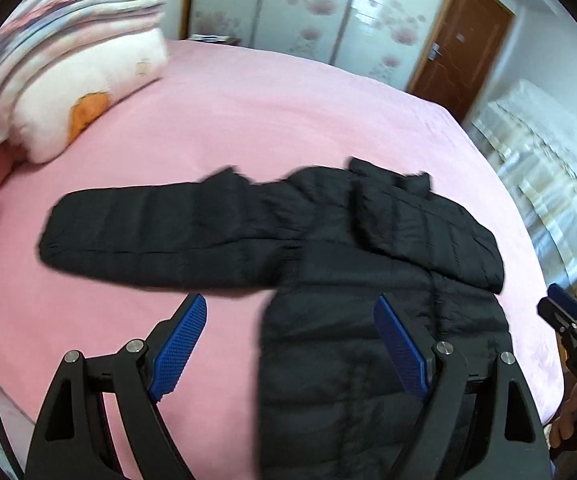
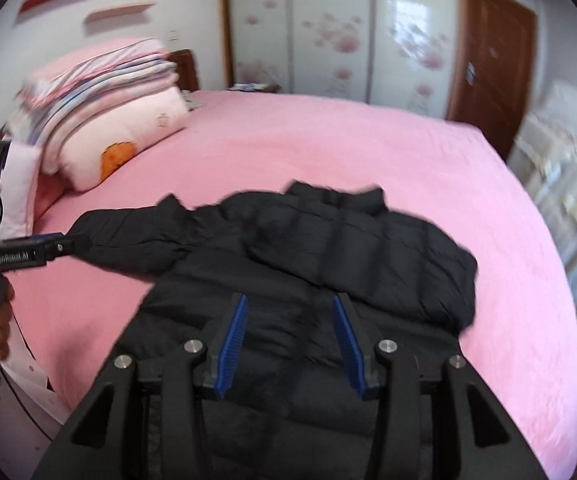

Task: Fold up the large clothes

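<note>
A black puffer jacket (image 1: pixel 368 280) lies on the pink bed (image 1: pixel 248 120). Its left sleeve (image 1: pixel 160 232) stretches out flat to the left. Its right sleeve (image 1: pixel 428 232) is folded across the chest. My left gripper (image 1: pixel 290 312) is open and empty above the jacket's left edge, below the outstretched sleeve. In the right wrist view the jacket (image 2: pixel 328 248) lies the same way, and my right gripper (image 2: pixel 290 308) is open and empty above the jacket's body. The left gripper (image 2: pixel 76 242) shows at the left, by the sleeve cuff. The right gripper (image 1: pixel 560 300) shows at the far right of the left wrist view.
A stack of folded quilts and pillows (image 1: pixel 80 60) sits at the bed's far left corner, also in the right wrist view (image 2: pixel 100 120). A floral wardrobe (image 1: pixel 308 8) and a brown door (image 1: pixel 464 52) stand behind the bed. Pink sheet (image 2: pixel 328 140) lies beyond the jacket.
</note>
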`<state>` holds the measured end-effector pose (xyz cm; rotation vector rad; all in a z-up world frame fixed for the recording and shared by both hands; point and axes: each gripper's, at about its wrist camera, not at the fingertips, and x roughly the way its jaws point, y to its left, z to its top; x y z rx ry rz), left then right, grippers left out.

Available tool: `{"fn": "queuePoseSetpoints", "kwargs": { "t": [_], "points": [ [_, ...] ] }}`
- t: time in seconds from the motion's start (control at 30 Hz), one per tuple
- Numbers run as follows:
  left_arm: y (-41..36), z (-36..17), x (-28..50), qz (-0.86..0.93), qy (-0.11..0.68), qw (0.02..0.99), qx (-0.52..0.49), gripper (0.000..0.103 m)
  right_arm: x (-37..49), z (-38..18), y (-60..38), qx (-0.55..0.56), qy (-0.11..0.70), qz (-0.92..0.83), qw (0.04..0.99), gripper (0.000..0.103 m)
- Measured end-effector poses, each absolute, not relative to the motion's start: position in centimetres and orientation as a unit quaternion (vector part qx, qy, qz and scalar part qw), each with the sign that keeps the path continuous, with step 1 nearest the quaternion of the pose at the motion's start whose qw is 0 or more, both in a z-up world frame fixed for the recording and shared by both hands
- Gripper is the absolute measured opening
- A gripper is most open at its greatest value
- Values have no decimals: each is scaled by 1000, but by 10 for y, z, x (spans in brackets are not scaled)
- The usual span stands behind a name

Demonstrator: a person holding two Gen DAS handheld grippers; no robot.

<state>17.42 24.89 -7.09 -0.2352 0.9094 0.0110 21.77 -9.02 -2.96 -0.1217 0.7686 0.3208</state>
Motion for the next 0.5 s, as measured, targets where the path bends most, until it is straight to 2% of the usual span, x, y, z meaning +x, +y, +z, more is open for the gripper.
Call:
{"fn": "queuePoseSetpoints", "kwargs": {
  "t": [0.17,0.5],
  "points": [
    [327,-84,168,61,443,886,-123,87,220,-18,-12,-92,343,191,915,44],
    [495,-190,217,139,481,804,-321,87,258,-45,108,-102,347,211,908,44]
  ]
}}
